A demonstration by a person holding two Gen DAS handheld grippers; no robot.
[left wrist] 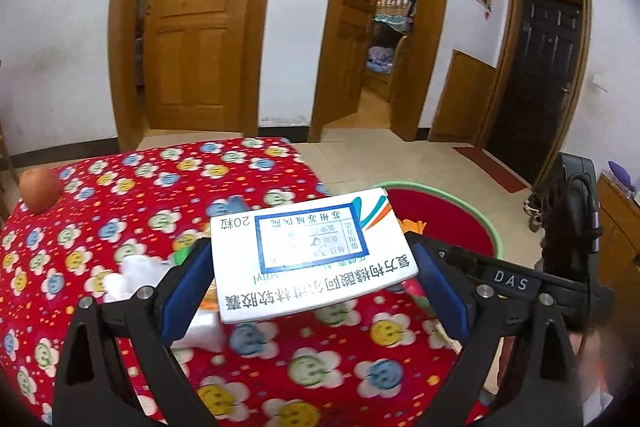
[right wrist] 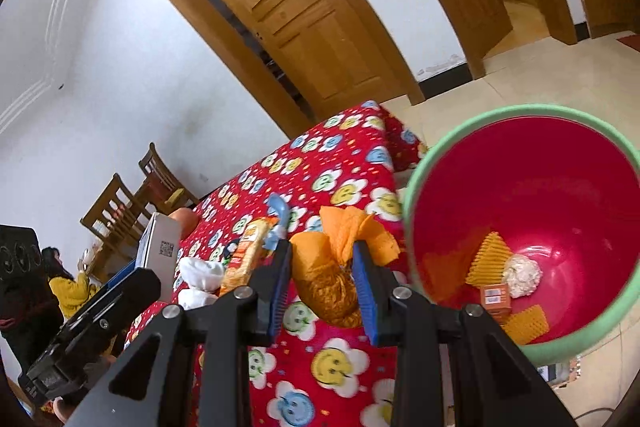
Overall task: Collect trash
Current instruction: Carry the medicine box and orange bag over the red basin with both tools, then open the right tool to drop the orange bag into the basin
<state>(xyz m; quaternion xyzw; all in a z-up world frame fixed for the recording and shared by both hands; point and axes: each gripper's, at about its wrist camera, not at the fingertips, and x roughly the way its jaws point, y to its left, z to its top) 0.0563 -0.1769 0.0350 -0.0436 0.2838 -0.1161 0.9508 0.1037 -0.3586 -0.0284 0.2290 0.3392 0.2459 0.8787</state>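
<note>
My left gripper is shut on a white medicine box with blue print, held above the red flowered tablecloth. The box also shows at the left of the right wrist view. My right gripper is shut on an orange crumpled wrapper, held above the table edge next to the red bin with a green rim. The bin holds orange scraps, a small orange box and a white paper ball. White tissue and a snack packet lie on the cloth.
An apple sits at the table's far left. The bin stands on the floor right of the table. Wooden chairs and a person in yellow are beyond the table. Wooden doors line the far wall.
</note>
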